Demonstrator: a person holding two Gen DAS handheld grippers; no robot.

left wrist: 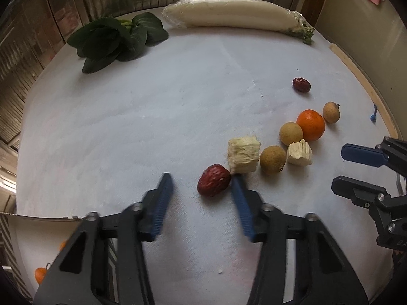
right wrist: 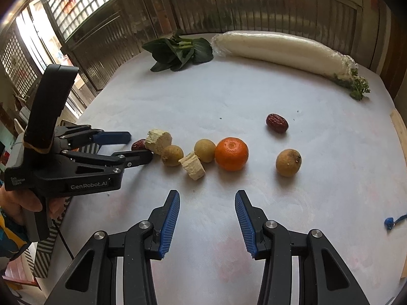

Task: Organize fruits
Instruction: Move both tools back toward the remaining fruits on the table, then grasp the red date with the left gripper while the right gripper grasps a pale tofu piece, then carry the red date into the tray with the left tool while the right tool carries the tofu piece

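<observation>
Fruit sat in a loose row right of centre on the white worktop (left wrist: 127, 127): a wrinkled dark red date (left wrist: 214, 180), a pale cut chunk (left wrist: 243, 158) touching it, three tan longans, the nearest (left wrist: 272, 159), a second pale chunk (left wrist: 299, 153), and a glossy orange mandarin (left wrist: 310, 125). A second date (left wrist: 301, 84) lay apart, further back.

Left gripper (left wrist: 201, 185) was open; the near date was just inside its right finger (left wrist: 240, 198), with a clear gap to the left one. Right gripper (right wrist: 207, 203) was open and empty, short of the mandarin.

At the far edge: leafy greens (left wrist: 114, 38) and a long wrapped white radish (left wrist: 229, 12). A blue scrap (right wrist: 390, 221) lay near the right edge.
</observation>
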